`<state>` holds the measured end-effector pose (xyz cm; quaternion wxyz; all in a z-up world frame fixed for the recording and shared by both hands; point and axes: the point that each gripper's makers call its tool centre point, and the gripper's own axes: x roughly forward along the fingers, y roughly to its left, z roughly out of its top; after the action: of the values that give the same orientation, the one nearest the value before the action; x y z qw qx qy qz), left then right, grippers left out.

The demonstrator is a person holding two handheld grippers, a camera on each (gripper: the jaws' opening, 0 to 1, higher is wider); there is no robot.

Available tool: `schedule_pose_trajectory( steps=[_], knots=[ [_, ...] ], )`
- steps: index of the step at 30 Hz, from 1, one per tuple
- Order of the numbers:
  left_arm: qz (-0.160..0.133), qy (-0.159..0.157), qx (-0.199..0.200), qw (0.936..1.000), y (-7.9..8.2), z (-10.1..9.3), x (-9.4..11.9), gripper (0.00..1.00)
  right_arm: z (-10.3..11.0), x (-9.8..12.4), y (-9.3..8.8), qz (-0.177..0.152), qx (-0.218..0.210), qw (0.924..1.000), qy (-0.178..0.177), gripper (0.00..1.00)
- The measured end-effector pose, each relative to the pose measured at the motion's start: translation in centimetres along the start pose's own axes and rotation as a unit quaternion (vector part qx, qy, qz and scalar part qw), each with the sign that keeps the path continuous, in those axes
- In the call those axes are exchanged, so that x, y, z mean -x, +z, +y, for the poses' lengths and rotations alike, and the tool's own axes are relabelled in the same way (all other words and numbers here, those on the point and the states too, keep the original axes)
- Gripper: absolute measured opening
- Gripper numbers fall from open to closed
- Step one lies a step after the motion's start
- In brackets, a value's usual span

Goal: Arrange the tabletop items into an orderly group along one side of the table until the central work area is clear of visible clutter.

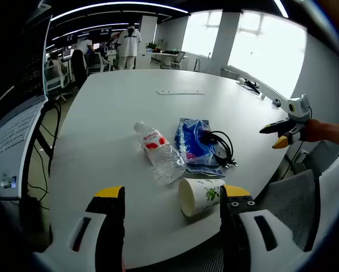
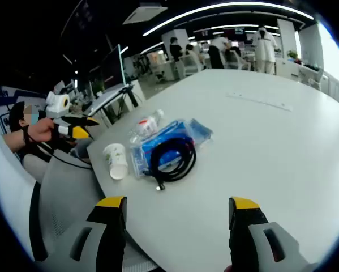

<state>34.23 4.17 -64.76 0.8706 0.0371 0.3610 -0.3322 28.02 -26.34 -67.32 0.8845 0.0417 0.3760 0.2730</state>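
Office space with desks, monitors and standing people lies beyond the white table (image 1: 124, 113), and bright windows line one side. On the table, near my edge, four items sit in a loose cluster. In the left gripper view, my left gripper (image 1: 172, 198) has its jaws set wide apart, holding nothing; their yellow tips frame the table edge. A paper cup (image 1: 198, 195) lies on its side just ahead, its mouth turned toward me. Touching it is a clear plastic bottle (image 1: 159, 152) with a red label, also lying down, its cap pointing away. Beside the bottle rests a blue packet (image 1: 193, 141), and on the packet lies a coiled black cable (image 1: 220, 146). My right gripper (image 1: 282, 133) enters from the right, above the table's rim, held in my hand; its jaws look nearly together there. In the right gripper view, my right gripper (image 2: 177, 207) shows both jaws well apart and empty over bare tabletop. Ahead of it are the cable (image 2: 172, 157) on the packet (image 2: 175, 139), the bottle (image 2: 146, 126) behind, and the cup (image 2: 116, 160) at the edge. My left gripper (image 2: 81, 126) hovers off the table beside the cup. A flat white strip (image 1: 179, 92) lies well apart, farther along the table.
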Motion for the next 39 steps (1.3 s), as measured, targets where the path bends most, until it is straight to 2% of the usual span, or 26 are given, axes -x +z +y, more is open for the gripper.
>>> schedule_pose_trajectory(
  steps=[8, 20, 39],
  knots=[
    [-0.004, 0.002, 0.005, 1.0000, 0.14, 0.36, 0.27, 0.68, 0.15, -0.01, -0.15, -0.002, -0.002, 1.0000, -0.001, 0.76],
    [-0.013, -0.002, 0.009, 0.9999, 0.74, 0.26, 0.28, 0.69, 0.26, 0.18, 0.62, -0.024, -0.004, 0.9997, -0.008, 0.76],
    [-0.004, -0.002, 0.012, 0.9999, 0.33, 0.43, 0.01, 0.67, 0.73, 0.15, 0.02, -0.024, -0.017, 0.9995, -0.007, 0.76]
  ],
)
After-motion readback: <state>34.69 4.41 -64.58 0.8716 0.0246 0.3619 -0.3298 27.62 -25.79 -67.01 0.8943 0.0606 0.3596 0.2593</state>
